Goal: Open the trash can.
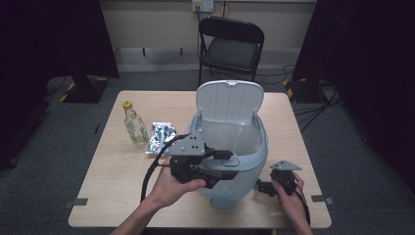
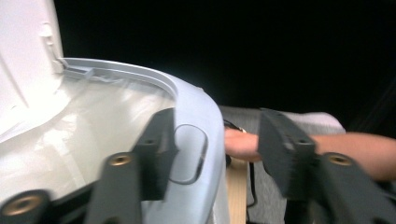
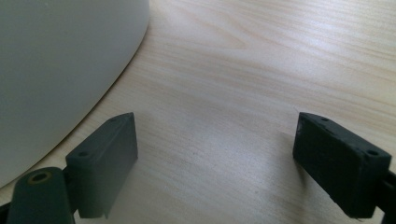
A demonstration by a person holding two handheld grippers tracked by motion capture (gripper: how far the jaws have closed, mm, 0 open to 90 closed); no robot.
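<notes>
A pale grey-blue bin stands mid-table with its lid raised and a clear liner inside. My left gripper is at the bin's near rim, held in a hand. It is open, and its jaws straddle the rim, one inside the bin and one outside. My right gripper rests low to the right of the bin near the table's front edge. It is open over bare wood, with the bin wall just to its left.
A clear bottle with a yellow cap stands left of the bin, and a silver foil packet lies beside it. A black folding chair stands beyond the table's far edge. Cables trail on the floor at the right.
</notes>
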